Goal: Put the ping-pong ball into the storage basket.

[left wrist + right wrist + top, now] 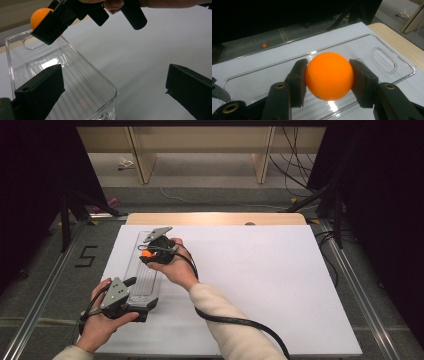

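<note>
**One orange ball held over one clear bin**

We are counting one orange ball (329, 75), one clear plastic bin (142, 279), two grippers and one white tabletop (260, 285). We are holding the ball in the right gripper (329, 77), whose two black pads are pressing on its left and right sides. The ball is smooth, round, matte and bright orange, with a small dark mark low on its surface. It is hanging above the far half of the bin, clear of the floor of it. The bin is long, rectangular and see-through, with ridged walls and an oval handle slot at each end. We are keeping the left gripper (113, 87) at the near end of the bin, its jaws spread wide with the bin's near corner between them, gripping nothing. A second, tiny orange speck (264, 45) is lying on the floor beyond the tabletop.
</note>
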The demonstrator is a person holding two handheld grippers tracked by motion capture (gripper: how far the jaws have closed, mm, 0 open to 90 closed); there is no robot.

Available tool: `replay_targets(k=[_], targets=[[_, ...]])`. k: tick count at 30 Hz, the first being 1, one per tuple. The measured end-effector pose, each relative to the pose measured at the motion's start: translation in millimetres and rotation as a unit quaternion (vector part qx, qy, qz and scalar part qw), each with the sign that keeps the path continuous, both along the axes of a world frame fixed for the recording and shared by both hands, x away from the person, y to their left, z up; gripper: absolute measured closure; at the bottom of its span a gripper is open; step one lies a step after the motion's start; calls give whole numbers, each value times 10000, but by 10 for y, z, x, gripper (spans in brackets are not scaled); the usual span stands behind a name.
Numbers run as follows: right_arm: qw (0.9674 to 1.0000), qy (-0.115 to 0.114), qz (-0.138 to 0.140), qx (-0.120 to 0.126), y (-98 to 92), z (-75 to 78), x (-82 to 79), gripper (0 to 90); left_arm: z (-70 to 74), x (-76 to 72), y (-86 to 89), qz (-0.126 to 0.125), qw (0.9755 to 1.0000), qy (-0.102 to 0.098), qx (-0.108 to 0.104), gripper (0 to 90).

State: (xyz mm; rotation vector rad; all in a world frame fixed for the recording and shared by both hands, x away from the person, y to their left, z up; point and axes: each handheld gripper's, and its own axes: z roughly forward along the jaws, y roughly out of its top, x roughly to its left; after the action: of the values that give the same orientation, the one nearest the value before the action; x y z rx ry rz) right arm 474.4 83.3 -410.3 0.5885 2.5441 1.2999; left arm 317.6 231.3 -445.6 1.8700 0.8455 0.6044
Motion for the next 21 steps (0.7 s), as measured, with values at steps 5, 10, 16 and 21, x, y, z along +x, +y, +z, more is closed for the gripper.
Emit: replay_targets(k=[5, 10, 16, 21], targets=[[10000, 16, 0, -13, 8, -13, 5, 513, 2, 2, 2, -5, 10000, -12, 9, 12], [10000, 25, 9, -22, 32, -21, 4, 513, 2, 1, 0, -7, 10000, -17, 5, 12], [10000, 50, 18, -28, 64, -47, 6, 513, 2, -1, 0, -2, 10000, -15, -10, 12], [10000, 45, 28, -40, 84, -46, 2, 513, 1, 0, 0, -10, 10000, -7, 2, 12]])
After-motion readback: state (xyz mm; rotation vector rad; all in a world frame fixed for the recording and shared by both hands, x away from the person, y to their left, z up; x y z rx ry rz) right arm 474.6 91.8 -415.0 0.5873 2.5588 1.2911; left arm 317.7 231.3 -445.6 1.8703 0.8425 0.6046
